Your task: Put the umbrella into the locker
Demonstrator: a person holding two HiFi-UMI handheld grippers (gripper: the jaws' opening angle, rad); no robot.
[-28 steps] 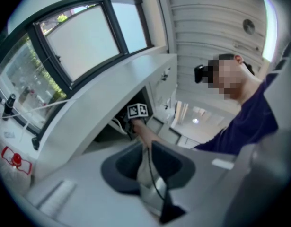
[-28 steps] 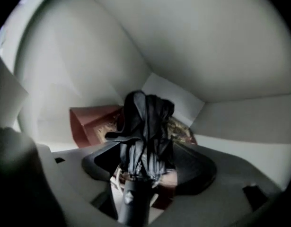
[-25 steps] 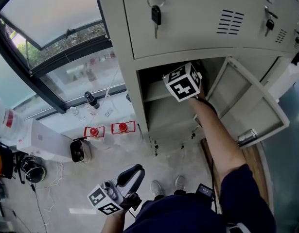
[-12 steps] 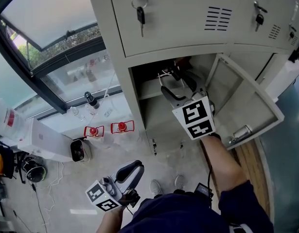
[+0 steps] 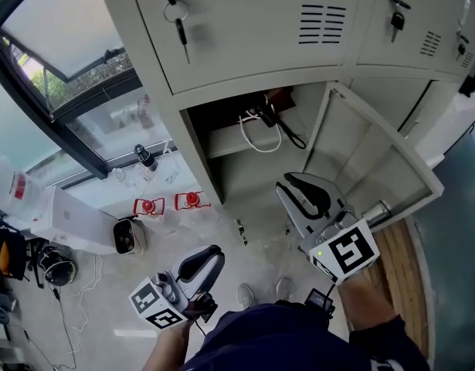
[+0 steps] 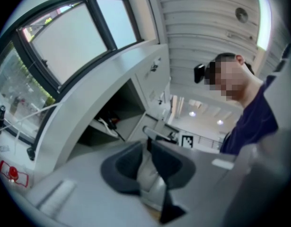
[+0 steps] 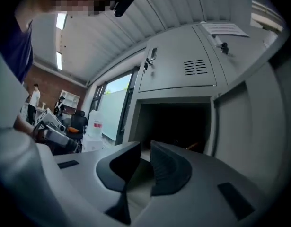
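The umbrella (image 5: 269, 114), dark with a white cord loop, lies on the shelf inside the open locker compartment (image 5: 222, 141). It also shows small in the left gripper view as the dark umbrella (image 6: 109, 122) on that shelf. My right gripper (image 5: 297, 182) is out in front of the compartment, well below the umbrella; its jaws are closing with nothing between them. In its own view the right gripper (image 7: 145, 146) faces the dark opening. My left gripper (image 5: 212, 252) hangs low by my body, and in its view the left gripper (image 6: 147, 144) is shut and empty.
The locker door (image 5: 380, 165) stands swung open to the right. A key (image 5: 178, 28) hangs from the upper door. On the floor at left stand red items (image 5: 148, 206), a black device (image 5: 126, 237) and a white box (image 5: 75, 219), under a sloped window.
My right gripper came out of the locker and down toward me, leaving the umbrella on the shelf, and its jaws narrowed. The left gripper barely shifted.
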